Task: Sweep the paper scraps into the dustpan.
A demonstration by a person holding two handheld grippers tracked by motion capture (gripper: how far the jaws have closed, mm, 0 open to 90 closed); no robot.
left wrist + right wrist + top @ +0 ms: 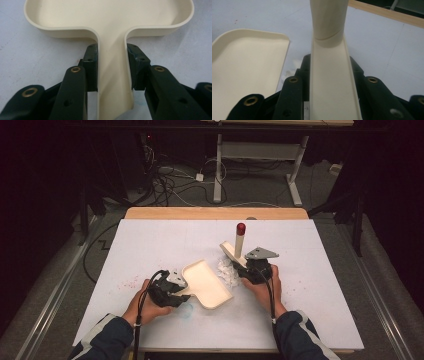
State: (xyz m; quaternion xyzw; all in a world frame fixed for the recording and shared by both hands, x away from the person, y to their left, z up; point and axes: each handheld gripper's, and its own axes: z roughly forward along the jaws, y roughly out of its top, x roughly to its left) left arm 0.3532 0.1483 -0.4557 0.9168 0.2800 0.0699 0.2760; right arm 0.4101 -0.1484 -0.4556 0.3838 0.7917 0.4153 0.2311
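With the dustpan [207, 283] clamped at its handle by the left gripper [172, 287] and the brush [239, 249] clamped by the right gripper [252, 269] just beyond the scraps [227, 271], scraps could be scattered past the dustpan by a hasty sweep.

In the left gripper view, the cream dustpan [110, 17] is cut off at the top edge. In the right gripper view, the brush handle [329, 22] runs out past the top. From above, the white scraps [227, 271] on the desk [150, 245] are too small to identify.
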